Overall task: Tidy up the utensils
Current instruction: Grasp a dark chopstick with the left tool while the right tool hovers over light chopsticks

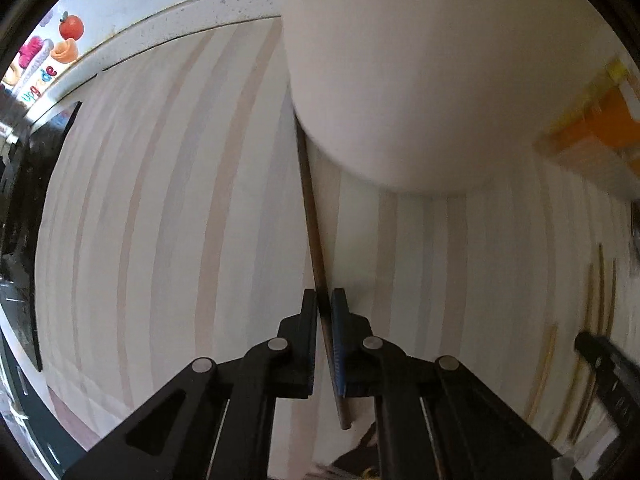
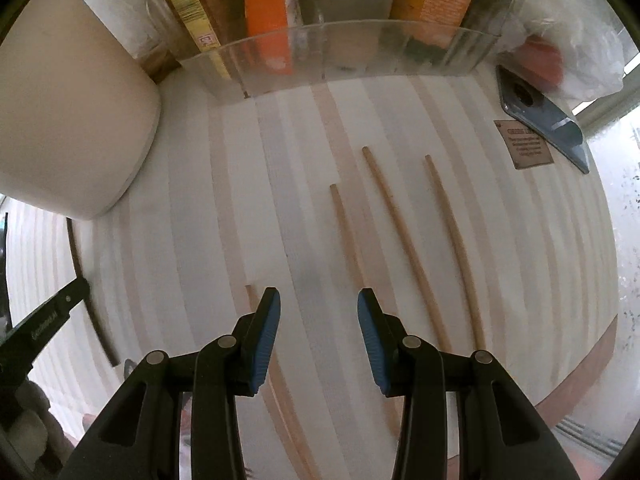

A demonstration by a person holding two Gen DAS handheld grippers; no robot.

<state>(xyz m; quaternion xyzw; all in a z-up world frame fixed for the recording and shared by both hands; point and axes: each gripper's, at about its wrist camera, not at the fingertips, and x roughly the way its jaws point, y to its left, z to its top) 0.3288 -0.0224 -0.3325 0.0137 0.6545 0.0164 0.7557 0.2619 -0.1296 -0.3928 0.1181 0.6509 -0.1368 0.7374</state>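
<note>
Now, my left gripper (image 1: 324,300) is clamped on one chopstick (image 1: 314,232), its long axis running straight ahead, far end hidden behind the white container (image 1: 420,80); contents unseen. My right gripper (image 2: 319,300) hangs released over the striped mat (image 2: 200,240); three loose chopsticks (image 2: 396,220) lie just ahead-right, lengthwise.

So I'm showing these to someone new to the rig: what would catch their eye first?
Probably the big white container, filling the upper right of the left wrist view, with the left gripper shut on a dark chopstick that runs up to its base. Next, the pale chopsticks lying side by side on the striped cloth ahead of the open right gripper.
</note>
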